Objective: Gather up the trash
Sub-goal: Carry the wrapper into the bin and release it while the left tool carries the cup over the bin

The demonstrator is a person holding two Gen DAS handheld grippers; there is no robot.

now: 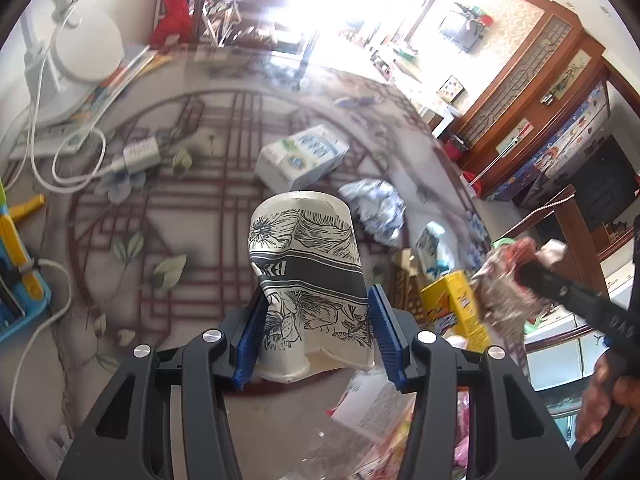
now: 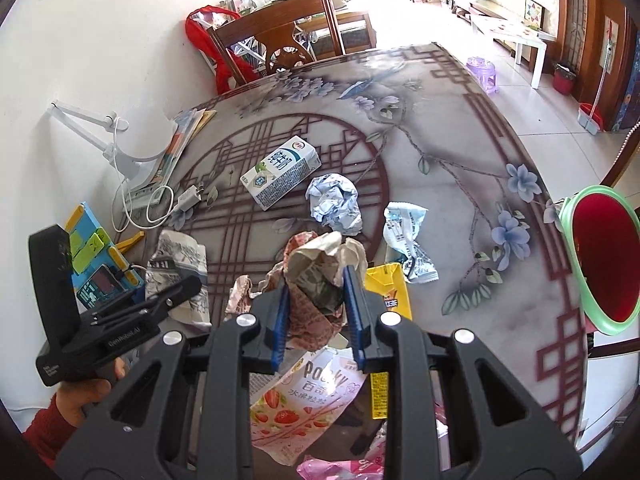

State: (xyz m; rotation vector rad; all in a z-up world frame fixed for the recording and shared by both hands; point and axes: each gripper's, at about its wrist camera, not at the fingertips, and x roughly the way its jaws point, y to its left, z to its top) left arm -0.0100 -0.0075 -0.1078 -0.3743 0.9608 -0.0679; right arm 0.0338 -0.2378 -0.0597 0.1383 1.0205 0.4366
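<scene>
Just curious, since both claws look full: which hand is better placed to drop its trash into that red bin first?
Probably the right. Its claw grips a crumpled wrapper, and the green-rimmed red bin stands at the table edge on that side. The left claw holds a crushed paper cup on the far side from the bin.

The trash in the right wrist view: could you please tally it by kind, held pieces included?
Cartons and boxes: 2, milk carton, yellow box
Crumpled paper: 2, blue-white ball, brown wad held
Paper cups: 1, crushed cup held
Wrappers: 2, white-blue wrapper, Pocky bag
Total: 7
</scene>
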